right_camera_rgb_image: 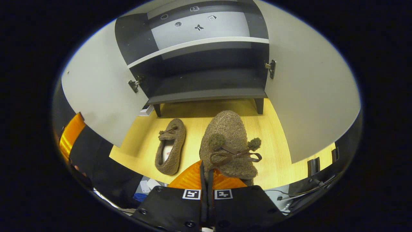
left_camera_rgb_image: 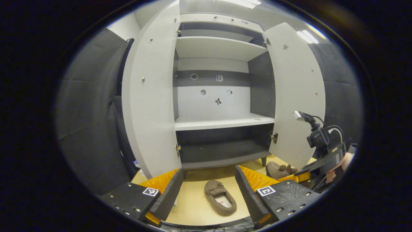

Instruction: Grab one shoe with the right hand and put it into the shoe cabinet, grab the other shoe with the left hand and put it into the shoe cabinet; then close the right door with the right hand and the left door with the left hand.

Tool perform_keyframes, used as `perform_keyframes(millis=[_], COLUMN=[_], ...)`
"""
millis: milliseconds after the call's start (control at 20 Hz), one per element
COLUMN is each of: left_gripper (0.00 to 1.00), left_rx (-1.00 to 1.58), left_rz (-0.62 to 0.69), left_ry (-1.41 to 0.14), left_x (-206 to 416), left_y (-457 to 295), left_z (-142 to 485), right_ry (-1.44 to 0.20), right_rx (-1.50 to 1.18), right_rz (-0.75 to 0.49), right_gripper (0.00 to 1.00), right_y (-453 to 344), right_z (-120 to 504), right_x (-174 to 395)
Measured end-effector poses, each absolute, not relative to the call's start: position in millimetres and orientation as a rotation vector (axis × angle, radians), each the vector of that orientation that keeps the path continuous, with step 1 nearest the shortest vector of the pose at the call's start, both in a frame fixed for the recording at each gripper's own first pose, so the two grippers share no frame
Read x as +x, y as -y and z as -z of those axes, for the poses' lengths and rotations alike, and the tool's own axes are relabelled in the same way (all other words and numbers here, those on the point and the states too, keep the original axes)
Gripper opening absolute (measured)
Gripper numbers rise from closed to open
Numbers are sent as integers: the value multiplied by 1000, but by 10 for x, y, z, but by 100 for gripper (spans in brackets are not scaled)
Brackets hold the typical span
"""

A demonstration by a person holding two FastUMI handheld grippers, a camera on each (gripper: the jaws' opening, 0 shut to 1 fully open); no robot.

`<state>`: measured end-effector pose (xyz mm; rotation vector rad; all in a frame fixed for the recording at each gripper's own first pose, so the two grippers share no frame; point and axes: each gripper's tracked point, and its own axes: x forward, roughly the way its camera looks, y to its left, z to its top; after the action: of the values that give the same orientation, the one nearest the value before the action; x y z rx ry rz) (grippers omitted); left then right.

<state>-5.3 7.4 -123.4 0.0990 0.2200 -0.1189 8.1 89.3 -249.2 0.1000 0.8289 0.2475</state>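
A fuzzy brown shoe (right_camera_rgb_image: 228,141) with a bow and pom-poms hangs just ahead of my right gripper (right_camera_rgb_image: 204,166), whose fingers are shut on its rear edge. From the left gripper view the same shoe (left_camera_rgb_image: 279,169) and the right gripper (left_camera_rgb_image: 301,176) are low at the right, near the cabinet's right door (left_camera_rgb_image: 296,96). The second brown shoe (left_camera_rgb_image: 220,201) lies on the wooden floor (left_camera_rgb_image: 193,206) between the spread fingers of my open left gripper (left_camera_rgb_image: 208,170); it also lies left of the held shoe (right_camera_rgb_image: 170,146). The shoe cabinet (left_camera_rgb_image: 222,151) stands open ahead.
Both cabinet doors swing outward, the left door (left_camera_rgb_image: 151,96) and the right one flanking the approach. The dark bottom shelf (right_camera_rgb_image: 206,85) sits on short legs (right_camera_rgb_image: 259,106) above the floor. A hand (left_camera_rgb_image: 338,167) holds the right gripper.
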Motion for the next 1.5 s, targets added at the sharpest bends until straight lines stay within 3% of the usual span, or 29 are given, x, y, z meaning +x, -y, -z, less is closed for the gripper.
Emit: perform_keyframes(millis=[200, 250, 450, 550, 600, 700, 850, 900, 950, 1000, 1150, 1200, 1300, 1450, 1500], left_gripper=[94, 99, 94, 99, 94, 94, 94, 99, 94, 99, 99, 94, 99, 94, 99], left_rx=[102, 101, 96, 56, 41, 52, 83, 89, 93, 97, 111, 110, 89, 69, 68], left_rz=[154, 160, 162, 175, 188, 194, 214, 220, 222, 221, 184, 167, 143, 102, 86], left_ry=[-221, -223, -213, -214, -211, -194, -185, -182, -180, -179, -179, -179, -173, -177, -176], left_x=[-31, -31, -14, 15, 34, 88, 209, 251, 291, 342, 477, 503, 588, 718, 758], left_y=[33, 57, 89, 168, 234, 281, 347, 367, 372, 372, 317, 295, 290, 259, 248], left_z=[1243, 1244, 1181, 1155, 1135, 1047, 989, 954, 932, 905, 817, 775, 705, 664, 635], right_ry=[-774, -753, -655, -622, -602, -550, -472, -448, -426, -406, -356, -343, -305, -280, -275], right_rx=[124, 133, 144, 93, 76, 62, 55, 55, 54, 55, 68, 75, 78, 56, 54], right_rz=[-278, -286, -325, -322, -324, -330, -325, -325, -325, -326, -329, -330, -326, -298, -291], right_gripper=[1, 1, 1, 2, 2, 1, 1, 1, 1, 1, 2, 0, 1, 2, 2], right_y=[-1005, -1026, -1099, -1058, -1058, -1079, -1070, -1096, -1092, -1088, -1106, -1109, -1102, -1017, -999], right_z=[2014, 1876, 1314, 1120, 1003, 722, 316, 171, 62, -41, -269, -334, -447, -467, -461], right_x=[136, 188, 486, 694, 798, 1025, 1387, 1515, 1647, 1769, 2196, 2331, 2592, 2990, 3109])
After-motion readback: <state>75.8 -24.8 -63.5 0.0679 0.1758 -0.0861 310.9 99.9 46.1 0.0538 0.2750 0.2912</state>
